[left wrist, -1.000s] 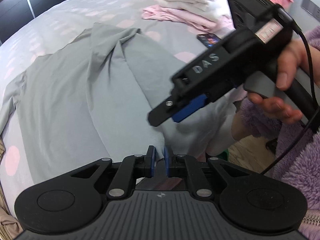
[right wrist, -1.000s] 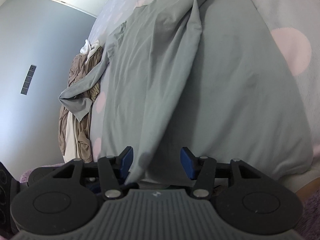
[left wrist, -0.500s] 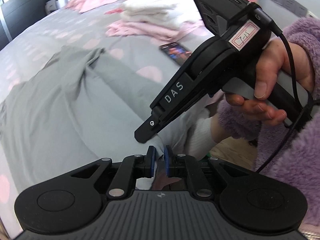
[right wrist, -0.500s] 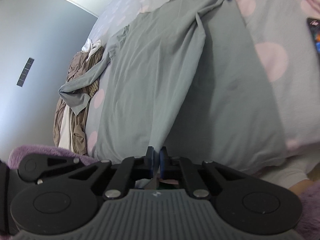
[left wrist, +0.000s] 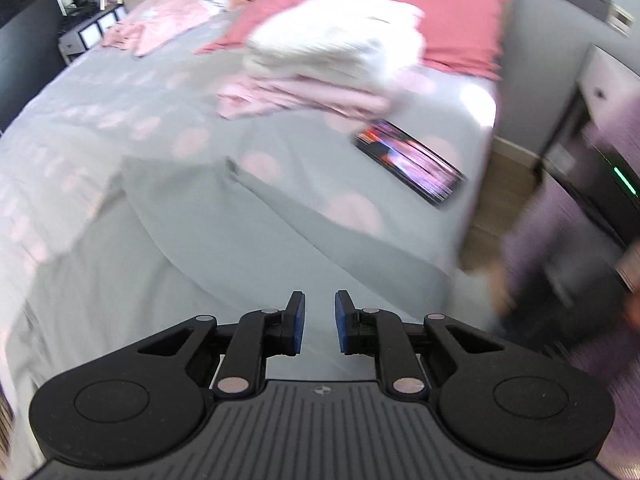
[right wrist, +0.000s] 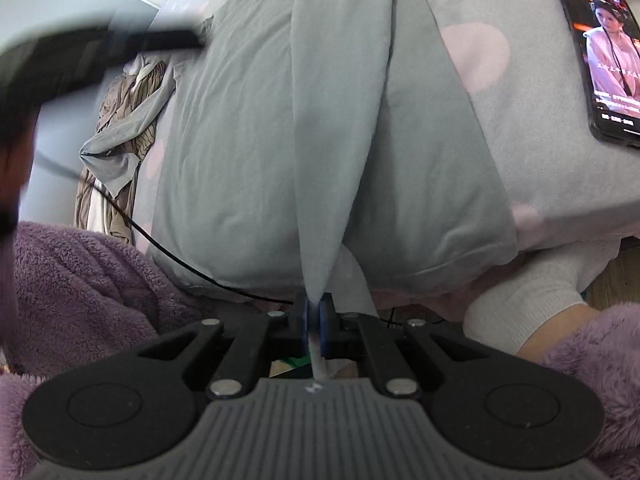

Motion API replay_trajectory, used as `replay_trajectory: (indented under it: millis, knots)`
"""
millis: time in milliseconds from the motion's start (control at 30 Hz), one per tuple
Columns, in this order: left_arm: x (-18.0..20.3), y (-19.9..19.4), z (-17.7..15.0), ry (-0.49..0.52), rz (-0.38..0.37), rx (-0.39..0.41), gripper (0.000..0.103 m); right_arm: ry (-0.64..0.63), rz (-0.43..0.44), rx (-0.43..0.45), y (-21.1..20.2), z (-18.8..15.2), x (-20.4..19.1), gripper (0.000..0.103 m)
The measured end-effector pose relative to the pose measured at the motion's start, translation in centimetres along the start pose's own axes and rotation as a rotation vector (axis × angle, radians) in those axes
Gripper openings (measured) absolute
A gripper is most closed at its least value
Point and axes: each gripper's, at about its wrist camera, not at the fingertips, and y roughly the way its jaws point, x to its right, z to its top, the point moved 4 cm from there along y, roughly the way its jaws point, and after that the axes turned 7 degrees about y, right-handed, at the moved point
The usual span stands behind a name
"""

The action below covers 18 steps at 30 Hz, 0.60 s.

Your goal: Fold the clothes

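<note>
The grey shirt point(right wrist: 248, 128) lay spread across the spotted grey bedspread point(left wrist: 80, 128), its hem hanging over the near edge of the bed. I saw a stack of folded white and pink clothes point(left wrist: 332, 60) farther up the bed, and a phone point(right wrist: 604, 64) lying lit beside the shirt. My right gripper point(right wrist: 315, 320) was clamped on a pulled-up ridge of the shirt. My left gripper point(left wrist: 319, 322) hovered with its fingers apart, gripping nothing.
</note>
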Motion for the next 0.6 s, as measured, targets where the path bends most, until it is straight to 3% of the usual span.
replay_trajectory:
  millis: [167, 333, 600]
  knots:
    - [-4.8, 5.0, 4.8, 0.008, 0.016, -0.028, 0.018, 0.001, 0.004, -0.02, 0.3, 0.6, 0.3, 0.006]
    - [-7.9, 10.6, 8.4, -0.015, -0.012, -0.074, 0.04, -0.002, 0.015, -0.042, 0.7, 1.0, 0.5, 0.007]
    - [-9.5, 19.6, 11.5, 0.091, 0.078, -0.202, 0.045, 0.064, 0.035, -0.058, 0.7, 1.3, 2.0, 0.007]
